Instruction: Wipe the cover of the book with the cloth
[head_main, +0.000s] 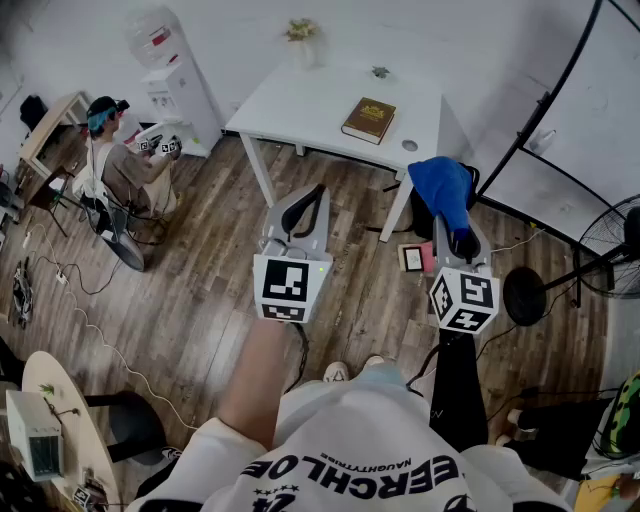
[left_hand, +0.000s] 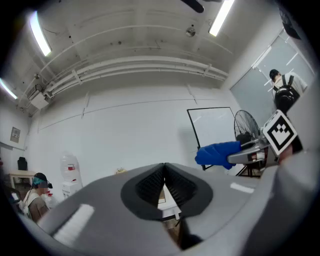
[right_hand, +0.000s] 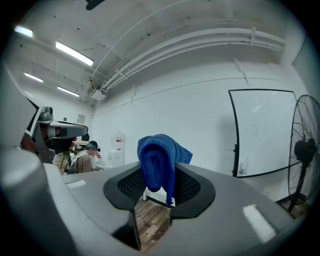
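A brown book (head_main: 368, 120) lies closed on the white table (head_main: 300, 95), toward its right side. My right gripper (head_main: 458, 232) hovers above the floor in front of the table's right corner, shut on a blue cloth (head_main: 443, 186) that drapes over its tips. The right gripper view shows the cloth (right_hand: 159, 159) folded and hanging between the jaws of the right gripper (right_hand: 159, 175). My left gripper (head_main: 317, 192) is held in front of the table's middle, short of its edge. In its own view the left gripper (left_hand: 164, 171) is shut with nothing in it, and the cloth (left_hand: 217, 154) shows at the right.
A small plant (head_main: 302, 30) and two small items stand on the table. A seated person (head_main: 115, 160) with grippers and a water dispenser (head_main: 165, 70) are at the left. A standing fan (head_main: 612, 240) is at the right, a round table (head_main: 60, 420) at the lower left. Cables cross the wooden floor.
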